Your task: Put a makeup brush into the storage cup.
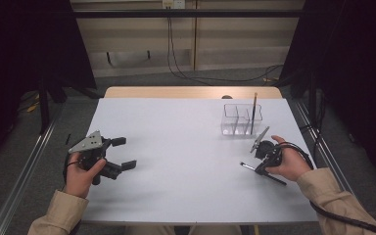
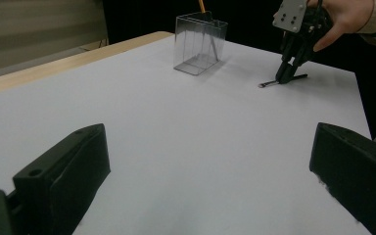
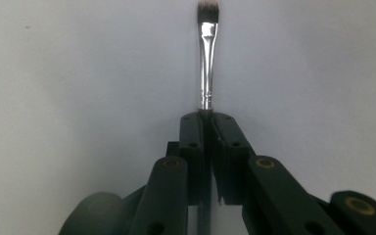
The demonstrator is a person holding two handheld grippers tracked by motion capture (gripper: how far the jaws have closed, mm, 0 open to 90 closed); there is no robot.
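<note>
Right gripper (image 1: 260,169) pinches a paintbrush (image 3: 207,58), seemingly low on the table (image 1: 176,147); left gripper (image 1: 122,152), jaws spread, nr clear organizer (image 1: 242,119).

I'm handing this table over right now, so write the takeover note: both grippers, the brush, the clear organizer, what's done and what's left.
Right gripper: shut on the paintbrush, gripped on the handle just behind the metal ferrule, bristles pointing away from the gripper. The brush lies low over the white table, right of centre.
Left gripper: open, holding nothing, resting at the left side of the table.
Clear organizer: upright at the far right, with one pencil already standing in it.
Done: brush gripped.
Left, probably: lift the brush and stand it in a compartment of the organizer.
</note>
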